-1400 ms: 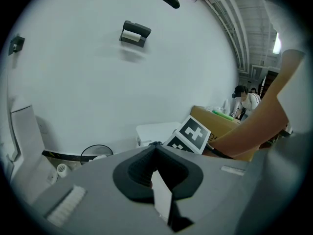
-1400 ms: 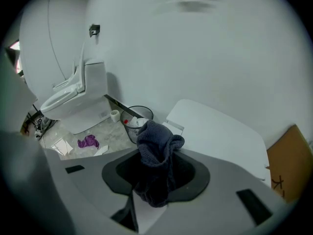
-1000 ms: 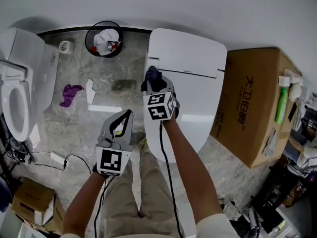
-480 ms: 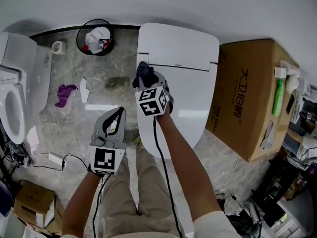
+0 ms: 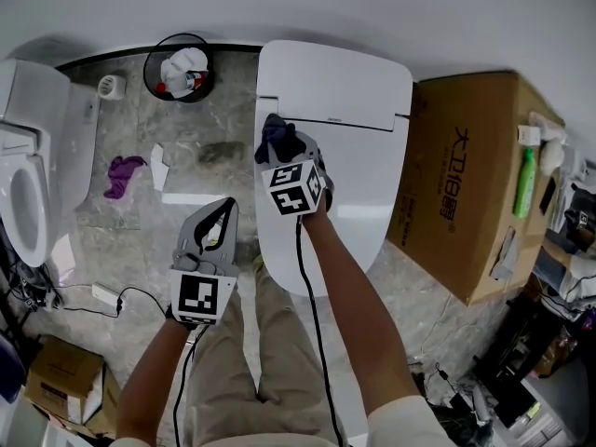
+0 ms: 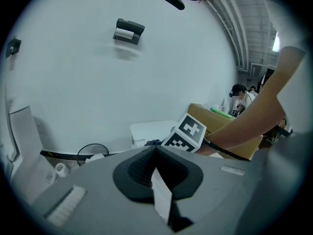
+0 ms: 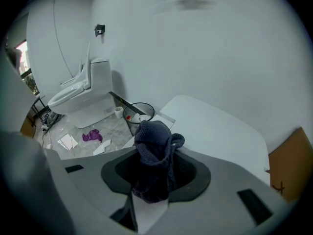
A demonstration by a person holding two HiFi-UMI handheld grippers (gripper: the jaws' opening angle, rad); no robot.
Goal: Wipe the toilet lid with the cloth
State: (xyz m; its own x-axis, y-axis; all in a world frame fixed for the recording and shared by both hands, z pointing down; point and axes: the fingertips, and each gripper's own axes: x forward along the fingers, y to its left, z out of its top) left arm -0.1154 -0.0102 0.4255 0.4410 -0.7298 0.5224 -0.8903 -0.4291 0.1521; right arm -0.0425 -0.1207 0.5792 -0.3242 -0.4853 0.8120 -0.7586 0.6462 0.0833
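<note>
1. The cloth (image 5: 277, 138) hides the tips of the right tongs (image 5: 291, 156), which are clamped on it at the lid's (image 5: 363, 147) 10 o'clock edge.
2. The right arm (image 5: 345, 287) reaches forward.
3. The left tongs (image 5: 222, 222) are pressed together, at the lid's 8 o'clock.

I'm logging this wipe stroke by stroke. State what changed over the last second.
The right claw, shut on the dark cloth, edged slightly to the person's right, from the toilet lid's left edge further onto it. Nothing was picked up or released. The left claw stayed shut and empty over the floor; the purple rag lies where it was.
</note>
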